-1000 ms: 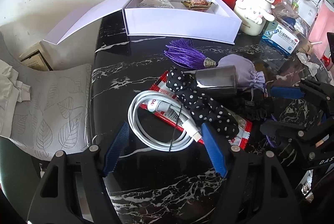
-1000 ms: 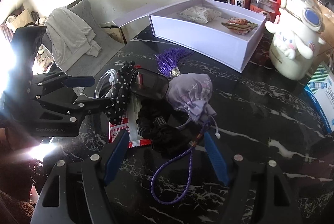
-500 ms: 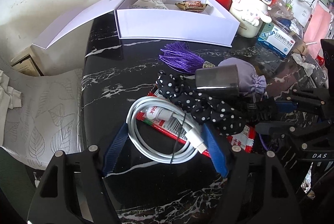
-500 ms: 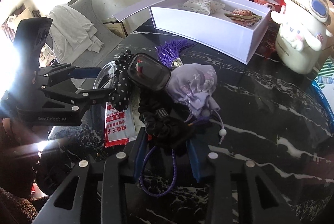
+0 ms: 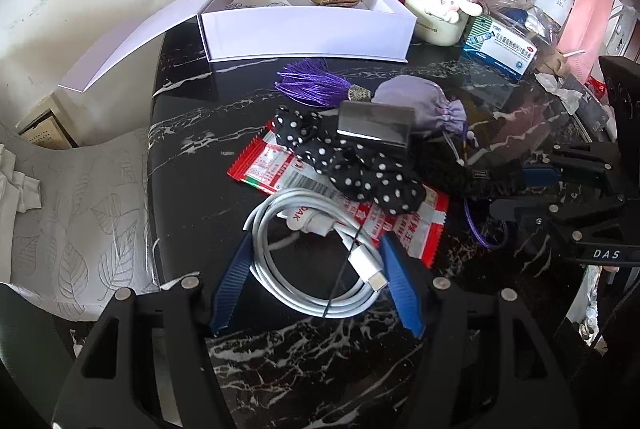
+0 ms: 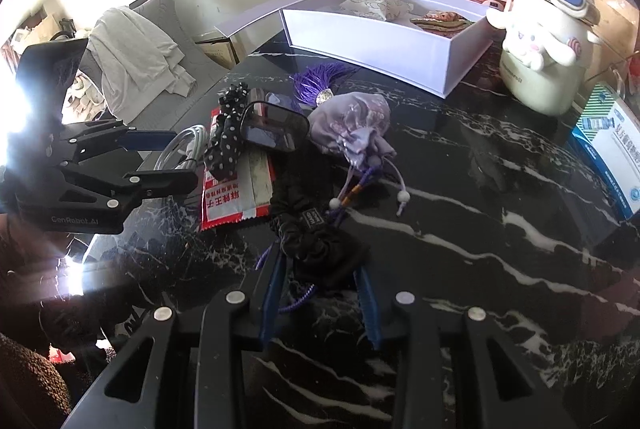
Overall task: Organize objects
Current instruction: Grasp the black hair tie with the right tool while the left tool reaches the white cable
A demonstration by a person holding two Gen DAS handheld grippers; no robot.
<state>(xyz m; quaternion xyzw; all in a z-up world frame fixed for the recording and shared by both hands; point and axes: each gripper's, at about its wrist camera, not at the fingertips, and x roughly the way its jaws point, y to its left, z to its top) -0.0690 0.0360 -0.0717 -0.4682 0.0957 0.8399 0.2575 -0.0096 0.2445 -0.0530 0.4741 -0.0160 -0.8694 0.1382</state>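
On a black marble bench (image 5: 192, 157), the right tongs (image 6: 320, 289) are clamped on a black scrunchie (image 6: 316, 249) at the near end of a small heap, a purple cord (image 6: 296, 299) trailing between the blue fingers (image 6: 273, 289). The left tongs (image 5: 316, 281) stand wide around a coiled white cable (image 5: 316, 261) lying partly on a red snack packet (image 5: 272, 165). A polka-dot scrunchie (image 5: 352, 169), a dark compact case (image 5: 374, 127), a lilac drawstring pouch (image 6: 352, 125) and a purple tassel (image 5: 312, 87) crowd beside them; the open white box (image 5: 304, 37) sits behind
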